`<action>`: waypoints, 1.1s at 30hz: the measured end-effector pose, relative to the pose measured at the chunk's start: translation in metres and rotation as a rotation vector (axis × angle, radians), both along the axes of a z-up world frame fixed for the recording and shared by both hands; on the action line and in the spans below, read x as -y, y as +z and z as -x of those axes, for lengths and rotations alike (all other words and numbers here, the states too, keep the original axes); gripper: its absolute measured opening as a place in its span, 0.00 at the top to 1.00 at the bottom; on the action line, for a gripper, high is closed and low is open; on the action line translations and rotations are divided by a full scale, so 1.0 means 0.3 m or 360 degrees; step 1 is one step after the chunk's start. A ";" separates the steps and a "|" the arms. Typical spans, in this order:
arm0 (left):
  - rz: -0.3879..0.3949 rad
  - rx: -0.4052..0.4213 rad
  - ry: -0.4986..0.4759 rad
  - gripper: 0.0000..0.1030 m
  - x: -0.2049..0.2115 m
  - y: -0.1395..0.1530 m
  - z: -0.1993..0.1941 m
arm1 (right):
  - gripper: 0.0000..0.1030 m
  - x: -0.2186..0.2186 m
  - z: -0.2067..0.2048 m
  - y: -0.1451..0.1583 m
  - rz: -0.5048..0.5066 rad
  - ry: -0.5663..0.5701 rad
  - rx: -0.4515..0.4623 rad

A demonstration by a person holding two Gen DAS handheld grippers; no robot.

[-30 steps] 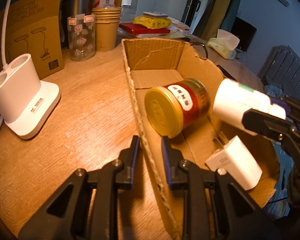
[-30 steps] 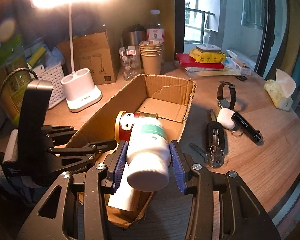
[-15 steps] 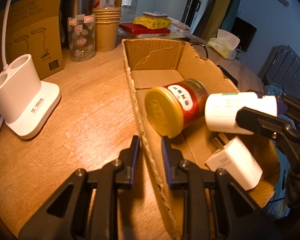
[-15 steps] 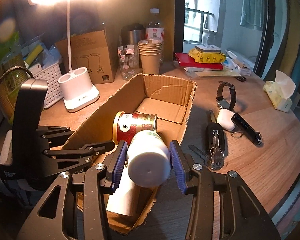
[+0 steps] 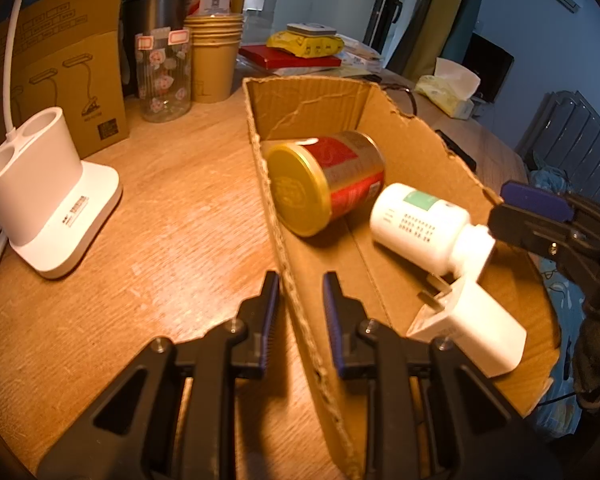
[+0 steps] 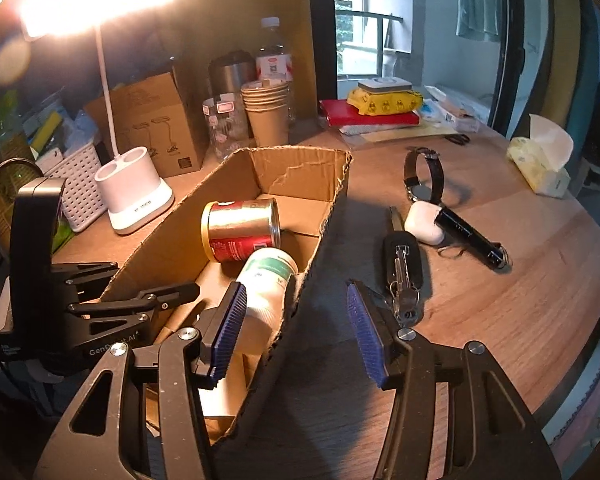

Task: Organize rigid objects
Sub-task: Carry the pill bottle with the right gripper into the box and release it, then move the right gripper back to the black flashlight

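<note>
Left wrist view: left gripper (image 5: 300, 312) straddling near side wall of open brown cardboard box (image 5: 416, 148), pads close on either side of the wall; true clamping not confirmable. White plastic pill bottle with green label (image 5: 418, 226) lying on box floor, cap toward right gripper (image 5: 540, 216), base just beside red-and-gold cylindrical tin (image 5: 326, 182), also on its side. White rectangular plug adapter (image 5: 472, 326) under bottle cap. Round wooden table (image 5: 148, 240) beneath; white lamp base at left.

Right wrist view: right gripper (image 6: 296, 330) spread wide across far box wall, holding nothing. Bottle (image 6: 266, 288) just ahead of left pad, long axis roughly along fingers. To the right on bare table (image 6: 500, 312): black key fob with keys (image 6: 402, 268), white earbud case (image 6: 422, 222), black cylindrical torch (image 6: 470, 238), wristwatch (image 6: 422, 176). Closer to right gripper; probably next. Cluttered, lamp-lit room.
</note>
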State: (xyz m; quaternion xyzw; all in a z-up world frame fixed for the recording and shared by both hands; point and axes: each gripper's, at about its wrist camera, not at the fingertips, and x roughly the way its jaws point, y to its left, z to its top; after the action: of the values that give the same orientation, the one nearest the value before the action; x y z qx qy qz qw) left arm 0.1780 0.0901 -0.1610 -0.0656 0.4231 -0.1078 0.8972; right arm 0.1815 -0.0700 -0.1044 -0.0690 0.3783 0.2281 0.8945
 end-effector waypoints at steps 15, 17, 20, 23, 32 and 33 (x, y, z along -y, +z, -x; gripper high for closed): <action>0.0000 0.0000 0.0000 0.77 0.005 0.000 0.003 | 0.46 0.011 -0.012 -0.022 -0.0005 -0.0017 -0.0038; 0.0000 0.0001 0.0000 0.77 0.003 0.000 0.002 | 0.46 0.020 -0.013 -0.014 -0.0011 -0.0022 -0.0028; -0.0002 0.0001 0.0000 0.77 0.003 0.000 0.002 | 0.46 0.040 -0.015 -0.003 -0.0017 -0.0045 -0.0009; -0.0004 0.0002 0.0000 0.77 0.001 -0.001 0.001 | 0.46 0.062 -0.018 0.006 -0.0025 -0.0067 -0.0001; -0.0006 0.0002 0.0001 0.77 0.001 0.000 0.001 | 0.43 0.125 -0.031 0.021 -0.0040 -0.0130 0.0025; -0.0006 0.0002 0.0001 0.77 0.003 0.000 0.002 | 0.43 0.134 -0.034 0.026 -0.0043 -0.0138 0.0036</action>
State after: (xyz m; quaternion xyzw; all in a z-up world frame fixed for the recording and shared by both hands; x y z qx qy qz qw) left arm 0.1773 0.0892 -0.1610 -0.0642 0.4228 -0.1068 0.8976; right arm 0.1917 -0.1102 -0.0965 -0.0431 0.3676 0.1935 0.9086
